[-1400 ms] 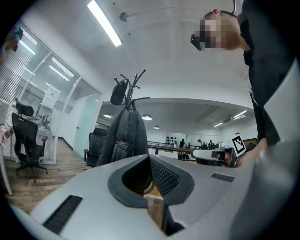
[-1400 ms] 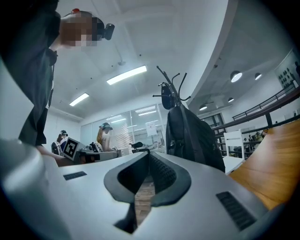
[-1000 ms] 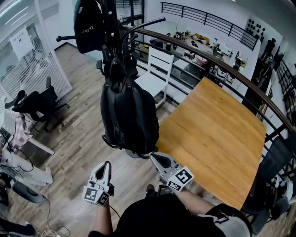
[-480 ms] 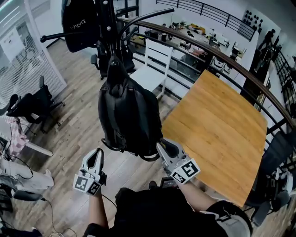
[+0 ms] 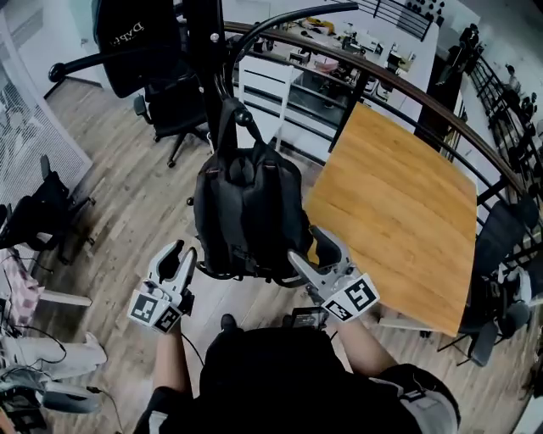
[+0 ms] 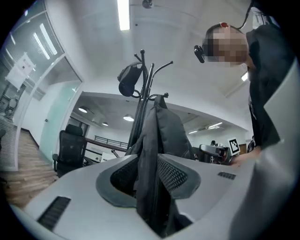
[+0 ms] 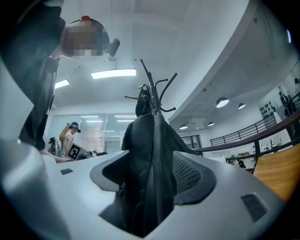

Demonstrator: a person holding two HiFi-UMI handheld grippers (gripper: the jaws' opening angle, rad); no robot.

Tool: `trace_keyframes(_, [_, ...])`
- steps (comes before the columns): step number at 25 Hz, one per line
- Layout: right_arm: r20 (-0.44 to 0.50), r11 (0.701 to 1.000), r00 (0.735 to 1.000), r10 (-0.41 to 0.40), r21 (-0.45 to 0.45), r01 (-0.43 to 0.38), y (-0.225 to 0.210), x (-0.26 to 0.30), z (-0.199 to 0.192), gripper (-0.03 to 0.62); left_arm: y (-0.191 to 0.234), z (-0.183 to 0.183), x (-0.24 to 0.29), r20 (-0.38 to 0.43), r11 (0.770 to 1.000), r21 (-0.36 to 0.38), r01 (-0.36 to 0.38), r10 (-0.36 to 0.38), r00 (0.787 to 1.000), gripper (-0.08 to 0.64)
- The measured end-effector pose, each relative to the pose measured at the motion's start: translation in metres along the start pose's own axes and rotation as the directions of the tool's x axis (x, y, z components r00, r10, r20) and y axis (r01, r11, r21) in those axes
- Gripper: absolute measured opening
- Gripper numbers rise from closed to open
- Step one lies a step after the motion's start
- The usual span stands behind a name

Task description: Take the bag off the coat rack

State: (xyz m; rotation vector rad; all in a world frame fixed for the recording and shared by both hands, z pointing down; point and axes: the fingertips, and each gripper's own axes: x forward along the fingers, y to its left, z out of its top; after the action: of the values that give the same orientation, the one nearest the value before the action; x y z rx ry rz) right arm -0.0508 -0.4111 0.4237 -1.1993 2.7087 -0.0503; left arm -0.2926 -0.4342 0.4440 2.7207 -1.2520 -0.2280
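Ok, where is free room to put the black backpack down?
The orange-brown wooden tabletop, right of the black backpack, is bare up to the dark curved railing. The plank floor left of the backpack is open too. A black office chair crowds the black coat rack's far side.

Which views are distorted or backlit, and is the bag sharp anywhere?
Head view: fisheye bows the railing; bag evenly lit and sharp. Left gripper view: dark round vignette, ceiling light strip blown out, bag a dark silhouette. Right gripper view: same vignette, bag backlit, its detail lost.
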Motion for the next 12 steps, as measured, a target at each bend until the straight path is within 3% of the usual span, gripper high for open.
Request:
trace_keyframes(7, [-0.102,0.988,0.983,-0.152,0.022,0.155,-0.023,-0.004,-0.017,0.279,-0.014,-0.008,0.025,-0.042,0.983,-0.057,0.173,-0.175,0.984,0.164])
trace_keyframes(12, [-0.159,0.988,0.976,-0.148,0.011,0.151,-0.016,0.008,-0.035,0.279,-0.009,-0.013,0.039,-0.080,0.985,-0.035,0.169,-0.171,0.982,0.196])
